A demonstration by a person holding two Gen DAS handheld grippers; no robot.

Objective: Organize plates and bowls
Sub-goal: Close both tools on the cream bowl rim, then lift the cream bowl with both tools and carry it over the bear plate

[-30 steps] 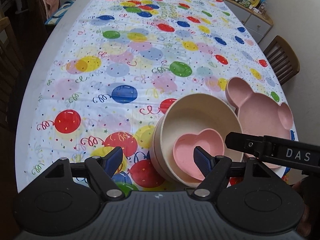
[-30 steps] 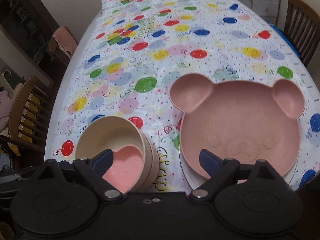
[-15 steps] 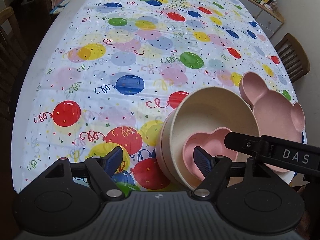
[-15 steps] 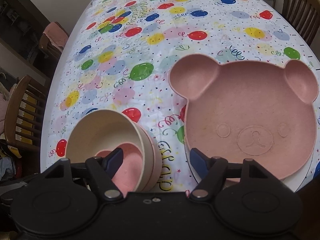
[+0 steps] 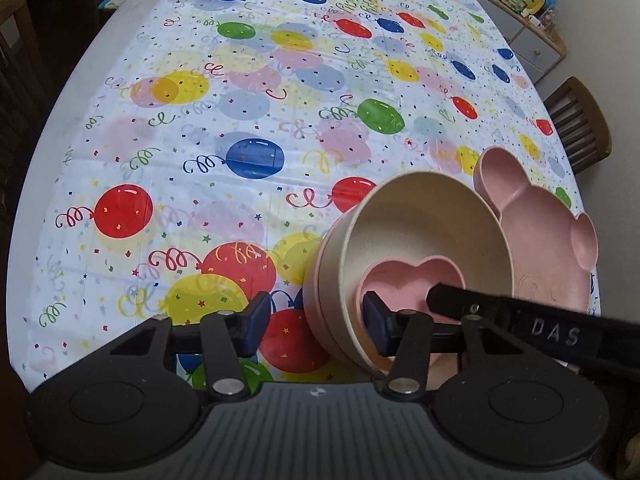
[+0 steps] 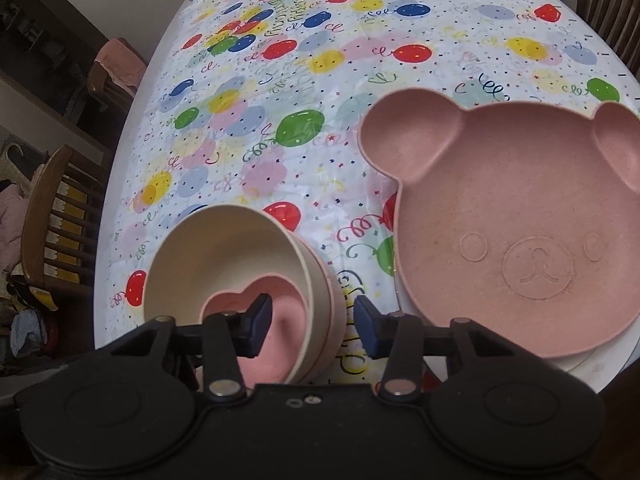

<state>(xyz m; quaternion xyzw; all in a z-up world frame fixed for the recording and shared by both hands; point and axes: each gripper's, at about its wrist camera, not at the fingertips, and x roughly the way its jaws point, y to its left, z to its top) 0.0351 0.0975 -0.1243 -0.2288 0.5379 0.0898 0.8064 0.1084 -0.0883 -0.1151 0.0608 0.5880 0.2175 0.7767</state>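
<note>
- Looking down my left gripper (image 5: 316, 322), I see its jaws have just been closing, and they straddle the near-left wall of the bowl stack (image 5: 420, 220).
- One blue pad sits inside, at the rim of the heart dish (image 5: 408, 280). The other is outside over the tablecloth (image 5: 240, 120), and a strip of red balloon print shows between it and the wall, so I read this gripper as partly spread and not pinching.
- My right gripper (image 6: 312, 326) has also just been closing, across the opposite wall of the same stack.
- Its outer pad is just beside the outside wall. Its inner pad hangs over the pink heart dish with a gap to the inner wall, so there is no clamp that I can see.
- The stack is a cream bowl nested in at least one more, with a pink rim showing lower down. It stands near the table's front edge.
- The heart dish lies in the bottom of the top bowl.
- The pink bear plate (image 6: 520, 208) is just to the right of the stack, apart from it, resting on a white plate (image 6: 580, 364).
- Wooden chairs (image 6: 52, 220) stand at both sides of the table.
</note>
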